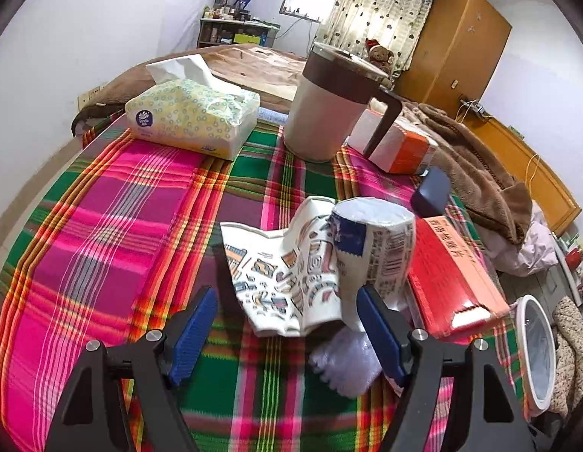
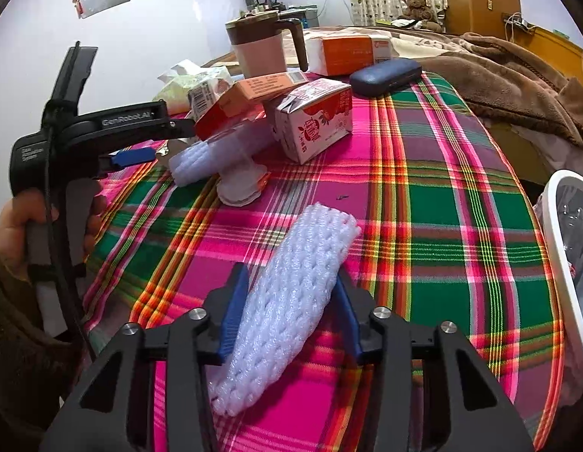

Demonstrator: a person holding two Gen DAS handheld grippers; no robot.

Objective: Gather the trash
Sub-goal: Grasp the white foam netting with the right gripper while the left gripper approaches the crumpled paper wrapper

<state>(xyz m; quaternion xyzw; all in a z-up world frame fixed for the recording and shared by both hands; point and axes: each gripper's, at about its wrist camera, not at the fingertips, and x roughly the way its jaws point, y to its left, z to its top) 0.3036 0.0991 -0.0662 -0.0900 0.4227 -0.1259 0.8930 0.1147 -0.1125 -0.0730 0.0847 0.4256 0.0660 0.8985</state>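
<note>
Foam sleeve (image 2: 287,293) lies between the right gripper (image 2: 291,312) pads, pinched, long axis running away and slightly right on the table (image 2: 461,226). Left gripper (image 1: 287,324) is spread, crumpled paper cup (image 1: 287,263) just ahead between its fingers, untouched.

My left gripper (image 1: 287,333) and right gripper (image 2: 289,310) look alike: matte black angular arms with triangular cut-outs, round silver screws at the pivots, and ribbed blue pads on the fingers (image 1: 193,329). The left one's body carries white lettering (GenRobot.AI, plus a smaller label). My sleeve (image 2: 12,339) is dark brown.
</note>
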